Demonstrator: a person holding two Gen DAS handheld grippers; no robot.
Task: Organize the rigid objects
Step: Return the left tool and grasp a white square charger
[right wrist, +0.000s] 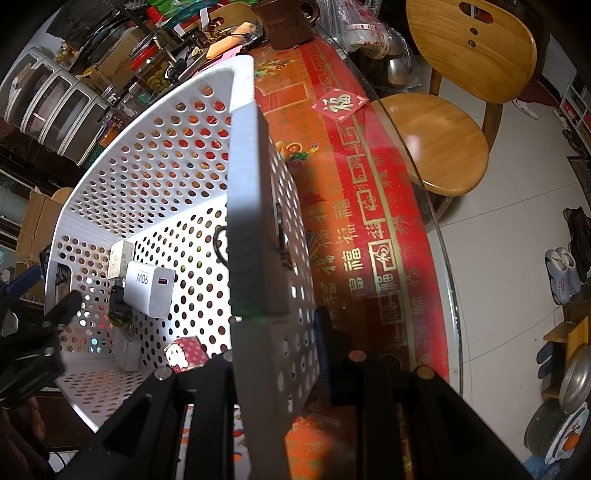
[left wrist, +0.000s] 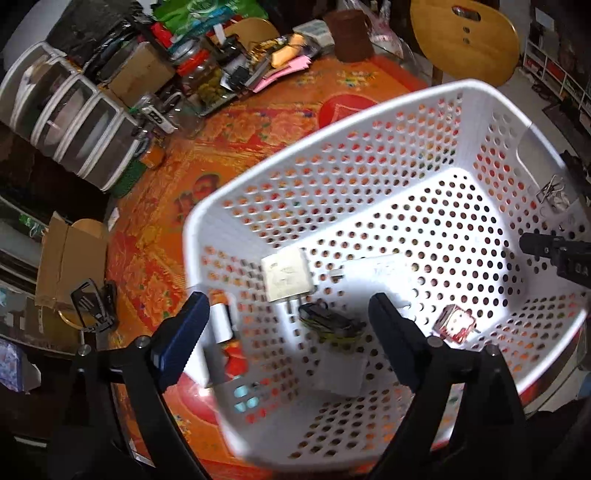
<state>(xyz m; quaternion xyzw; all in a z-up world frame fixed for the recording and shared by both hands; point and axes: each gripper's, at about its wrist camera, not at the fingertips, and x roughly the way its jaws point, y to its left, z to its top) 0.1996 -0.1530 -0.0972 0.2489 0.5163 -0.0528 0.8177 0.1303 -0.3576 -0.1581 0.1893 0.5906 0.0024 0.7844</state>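
Note:
A white perforated basket (left wrist: 369,122) is tilted above the red-orange tablecloth. Inside lie a white charger (left wrist: 286,275), a second white charger marked 90W (right wrist: 147,288), a dark bundled cable (left wrist: 328,323), a pink cartoon block (left wrist: 456,325) and a translucent piece (left wrist: 341,373). My left gripper (left wrist: 288,325) is open and empty over the basket's inside, its left finger (left wrist: 181,336) outside the near wall. My right gripper (right wrist: 273,350) is shut on the basket's side wall (right wrist: 251,206), one finger (right wrist: 325,350) showing outside the wall. It shows at the right edge of the left wrist view (left wrist: 554,251).
Jars, boxes and a white drawer unit (left wrist: 70,114) crowd the table's far left. A brown pot (left wrist: 351,35) stands at the back. A black clip stand (left wrist: 92,306) sits at the left. A wooden chair (right wrist: 443,147) stands beyond the table's glass edge (right wrist: 443,258). Shoes and pans lie on the floor at the right.

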